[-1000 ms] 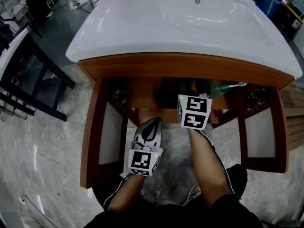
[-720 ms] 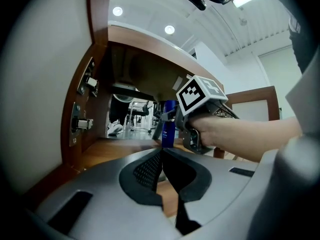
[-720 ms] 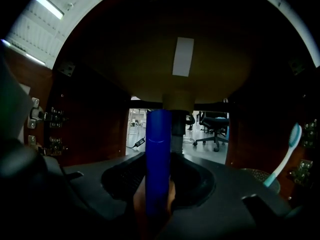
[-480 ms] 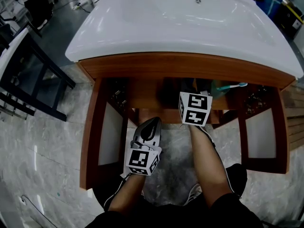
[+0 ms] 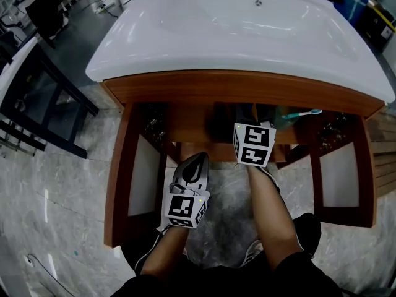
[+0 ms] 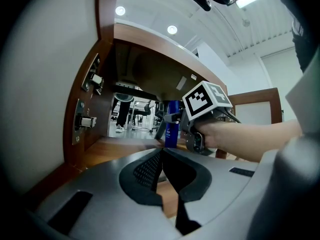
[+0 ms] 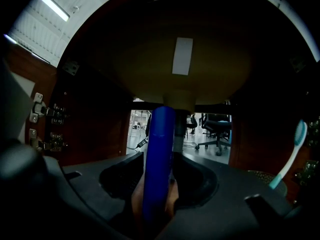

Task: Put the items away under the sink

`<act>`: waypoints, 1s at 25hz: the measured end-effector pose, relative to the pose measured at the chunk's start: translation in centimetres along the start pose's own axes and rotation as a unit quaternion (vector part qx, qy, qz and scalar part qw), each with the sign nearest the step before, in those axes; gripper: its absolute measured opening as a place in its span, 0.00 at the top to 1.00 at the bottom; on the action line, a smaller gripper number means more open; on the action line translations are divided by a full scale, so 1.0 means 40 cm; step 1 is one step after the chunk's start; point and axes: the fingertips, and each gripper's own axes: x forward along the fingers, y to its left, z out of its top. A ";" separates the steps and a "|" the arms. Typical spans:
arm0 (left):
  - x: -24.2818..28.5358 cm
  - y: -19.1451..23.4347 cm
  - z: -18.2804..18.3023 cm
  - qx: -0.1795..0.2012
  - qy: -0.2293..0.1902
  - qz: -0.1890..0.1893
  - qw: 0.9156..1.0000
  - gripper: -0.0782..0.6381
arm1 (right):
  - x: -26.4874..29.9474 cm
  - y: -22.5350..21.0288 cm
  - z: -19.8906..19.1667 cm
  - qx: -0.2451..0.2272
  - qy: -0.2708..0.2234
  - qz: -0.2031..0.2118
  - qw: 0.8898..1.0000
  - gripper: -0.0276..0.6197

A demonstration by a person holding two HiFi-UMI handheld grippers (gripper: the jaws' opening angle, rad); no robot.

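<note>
A tall blue bottle [image 7: 157, 154] stands upright between the jaws of my right gripper [image 7: 159, 184], which is shut on it inside the open cabinet under the white sink [image 5: 247, 36]. In the left gripper view the blue bottle [image 6: 171, 126] hangs just above the wooden shelf [image 6: 112, 146]. In the head view only the marker cube [image 5: 253, 144] of the right gripper shows; its jaws are hidden under the counter edge. My left gripper [image 5: 199, 159] hovers in front of the cabinet opening, lower and to the left, shut with nothing in it.
A teal toothbrush [image 7: 291, 151] stands in a cup [image 5: 283, 116] at the cabinet's right side. Both cabinet doors [image 5: 145, 172] [image 5: 339, 172] are swung open. The sink bowl's underside [image 7: 165, 59] hangs low over the shelf. A dark metal frame [image 5: 43, 98] stands at the left.
The right gripper with the blue bottle has edged slightly farther into the cabinet. The left gripper has hardly moved.
</note>
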 end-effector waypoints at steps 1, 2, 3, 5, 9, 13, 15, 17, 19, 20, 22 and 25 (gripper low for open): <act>0.001 0.000 0.001 0.001 0.000 0.000 1.000 0.86 | -0.002 0.001 -0.002 0.000 0.000 0.003 1.000 0.65; 0.002 0.000 0.001 0.002 0.000 0.000 1.000 0.86 | -0.006 0.002 -0.004 0.001 -0.001 0.005 1.000 0.64; 0.003 0.000 0.001 0.002 0.000 -0.001 1.000 0.86 | -0.011 0.002 -0.006 0.002 -0.002 0.006 1.000 0.62; 0.004 -0.001 -0.001 0.003 0.002 0.000 1.000 0.86 | -0.031 0.000 -0.012 0.002 -0.002 0.006 1.000 0.62; 0.002 -0.006 0.002 0.008 0.013 -0.005 1.000 0.86 | -0.106 -0.008 -0.002 0.001 -0.001 0.007 1.000 0.62; -0.029 -0.048 0.033 0.004 0.044 -0.019 0.999 0.86 | -0.228 -0.007 0.040 -0.004 0.028 0.026 0.999 0.69; -0.076 -0.090 0.085 -0.021 0.063 -0.026 0.997 0.86 | -0.306 0.003 0.066 -0.011 0.069 0.045 0.997 0.78; -0.122 -0.137 0.157 -0.031 0.078 -0.038 0.996 0.86 | -0.381 0.016 0.098 -0.007 0.117 0.069 0.991 0.88; -0.152 -0.172 0.249 -0.019 0.087 -0.054 0.995 0.86 | -0.443 0.026 0.144 0.006 0.151 0.093 0.984 0.92; -0.164 -0.183 0.300 -0.009 0.090 -0.062 0.994 0.86 | -0.471 0.025 0.172 0.010 0.163 0.101 0.981 0.93; -0.187 -0.197 0.407 0.004 0.097 -0.072 0.993 0.86 | -0.529 0.007 0.240 0.012 0.175 0.110 0.978 0.93; -0.223 -0.198 0.567 0.017 0.109 -0.063 0.992 0.86 | -0.597 -0.034 0.357 0.001 0.176 0.123 0.977 0.93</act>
